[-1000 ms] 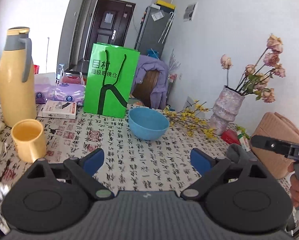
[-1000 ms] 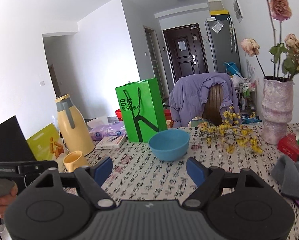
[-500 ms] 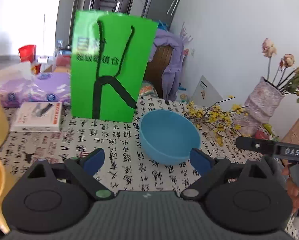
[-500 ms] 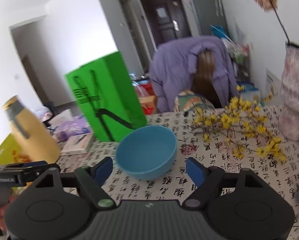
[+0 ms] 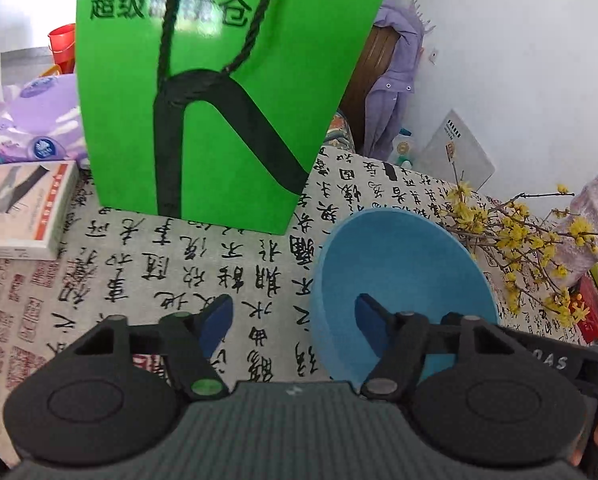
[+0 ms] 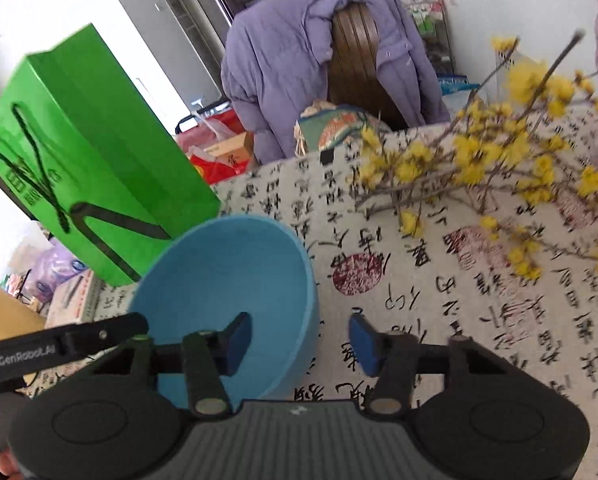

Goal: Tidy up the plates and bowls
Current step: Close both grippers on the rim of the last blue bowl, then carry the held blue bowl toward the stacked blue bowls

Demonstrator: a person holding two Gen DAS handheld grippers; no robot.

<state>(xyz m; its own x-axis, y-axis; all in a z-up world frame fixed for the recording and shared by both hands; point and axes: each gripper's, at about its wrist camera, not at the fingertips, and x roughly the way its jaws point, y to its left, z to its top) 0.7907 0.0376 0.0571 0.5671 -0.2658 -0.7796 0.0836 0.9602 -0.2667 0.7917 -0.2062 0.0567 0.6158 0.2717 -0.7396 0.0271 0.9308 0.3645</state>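
Left wrist view: the left tool (image 5: 293, 314), jaws just narrowing, straddles the near-left rim of one blue bowl (image 5: 403, 280), pads not pressing. Right wrist view: the right tool (image 6: 299, 338), also narrowing, straddles the bowl's (image 6: 227, 280) right rim, gripping nothing.

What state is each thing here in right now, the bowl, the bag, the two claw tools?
blue bowl: upright, empty, on the table.
green bag: standing upright behind it.
left gripper: jaws just closing, straddling the bowl's rim, not pressing.
right gripper: same on the opposite rim.
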